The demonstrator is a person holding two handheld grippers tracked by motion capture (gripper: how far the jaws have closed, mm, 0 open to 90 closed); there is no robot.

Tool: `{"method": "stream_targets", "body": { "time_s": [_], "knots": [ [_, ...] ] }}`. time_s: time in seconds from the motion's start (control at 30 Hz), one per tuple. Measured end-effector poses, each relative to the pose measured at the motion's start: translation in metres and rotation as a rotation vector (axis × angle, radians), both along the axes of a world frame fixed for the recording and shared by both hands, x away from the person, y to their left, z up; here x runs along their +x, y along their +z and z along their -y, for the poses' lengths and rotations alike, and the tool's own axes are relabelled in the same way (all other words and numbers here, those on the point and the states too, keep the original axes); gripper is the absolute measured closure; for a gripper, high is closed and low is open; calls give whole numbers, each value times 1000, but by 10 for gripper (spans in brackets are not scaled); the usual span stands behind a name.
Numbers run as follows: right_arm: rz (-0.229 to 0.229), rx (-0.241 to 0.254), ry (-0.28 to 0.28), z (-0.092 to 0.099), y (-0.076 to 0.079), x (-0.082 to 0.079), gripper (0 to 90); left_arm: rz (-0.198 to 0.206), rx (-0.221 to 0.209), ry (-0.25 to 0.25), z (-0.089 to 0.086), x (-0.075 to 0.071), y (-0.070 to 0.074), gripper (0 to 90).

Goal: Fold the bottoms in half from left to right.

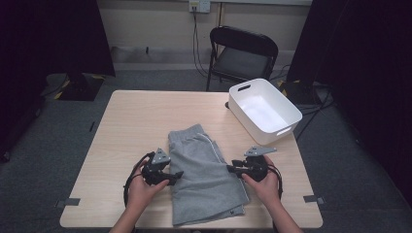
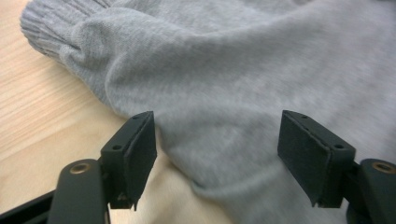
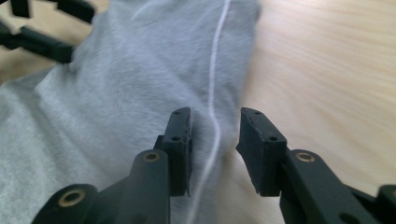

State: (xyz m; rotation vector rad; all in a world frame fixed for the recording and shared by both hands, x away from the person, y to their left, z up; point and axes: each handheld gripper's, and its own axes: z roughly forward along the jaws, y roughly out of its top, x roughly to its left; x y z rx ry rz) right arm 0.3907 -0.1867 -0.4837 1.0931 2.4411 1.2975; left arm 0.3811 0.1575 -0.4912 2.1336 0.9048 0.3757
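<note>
My left gripper (image 1: 176,175) stands at nine o'clock of the grey shorts (image 1: 204,177), jaws wide, cloth edge between the pads but unpressed. The shorts lie folded at table (image 1: 131,116) centre, waistband towards twelve o'clock. I judge them light, soft, limp and prone to sag; best taken at a doubled edge or side seam. My right gripper (image 1: 230,168), at three o'clock, stands narrowly parted astride the white side stripe (image 3: 215,116), gripping nothing. White bin (image 1: 286,110) at one o'clock.
</note>
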Motion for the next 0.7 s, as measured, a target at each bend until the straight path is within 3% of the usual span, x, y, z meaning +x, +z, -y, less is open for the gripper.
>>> {"method": "stream_targets", "body": {
  "time_s": [0.13, 0.27, 0.4, 0.7],
  "knots": [
    [-5, -13, 27, -9, -6, -4, 632, 6, 21, -9, 7, 5, -4, 272],
    [1, -26, 25, -14, -11, -6, 604, -23, 30, 0, 10, 10, -13, 248],
    [7, -42, 22, -17, -13, -8, 563, -9, 23, 13, 10, 16, -14, 226],
    [21, -66, 7, -28, -18, 4, 543, -12, 26, 31, 13, 44, -16, 187]
  ]
}}
